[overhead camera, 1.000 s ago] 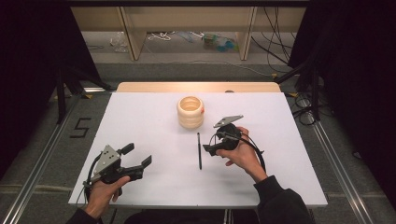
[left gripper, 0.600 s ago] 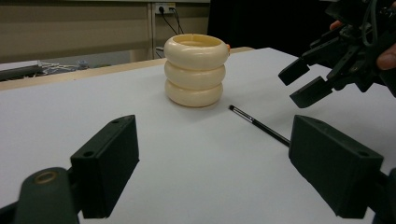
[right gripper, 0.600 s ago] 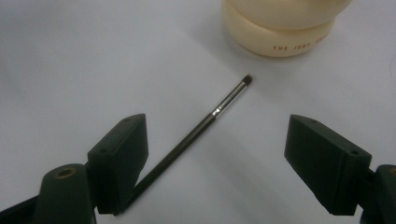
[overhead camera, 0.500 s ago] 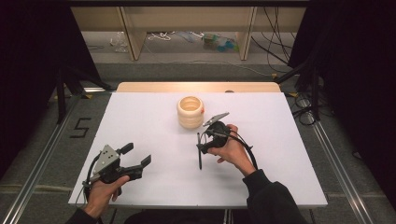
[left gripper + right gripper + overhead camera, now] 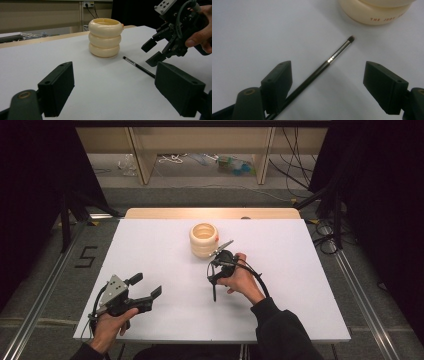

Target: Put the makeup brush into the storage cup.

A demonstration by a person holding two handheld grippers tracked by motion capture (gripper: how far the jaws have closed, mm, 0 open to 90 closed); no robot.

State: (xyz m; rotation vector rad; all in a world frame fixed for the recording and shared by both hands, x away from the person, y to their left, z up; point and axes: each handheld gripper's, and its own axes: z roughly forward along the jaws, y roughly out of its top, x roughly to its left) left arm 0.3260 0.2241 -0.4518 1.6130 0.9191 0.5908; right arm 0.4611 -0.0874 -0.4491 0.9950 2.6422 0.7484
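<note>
A thin black brush [image 5: 214, 292] with a silver ferrule lies flat on the white table [image 5: 300, 285], just in front of a cream ribbed cup [image 5: 204, 240]. My right gripper [image 5: 212, 272] is open and hangs low over the brush's bristle end. In the right gripper view the brush [image 5: 332, 58] runs between the spread jaws of the right gripper [image 5: 330, 86], close to the left one, with the cup [image 5: 374, 12] beyond. My left gripper [image 5: 146, 286] is open and holds nothing at the front left. From the left gripper [image 5: 117, 92] I see the cup [image 5: 105, 37], the brush [image 5: 138, 67] and the right gripper [image 5: 152, 51].
A wooden strip [image 5: 210, 213] borders the table's far edge. Metal rails [image 5: 45, 290] run along both sides on the floor, and cables [image 5: 325, 235] lie at the back right. Bare white table lies left of the cup and right of the person's hand.
My right gripper has moved left and forward from beside the brush to over its bristle end, closer to the cup. The left gripper has stayed put.
</note>
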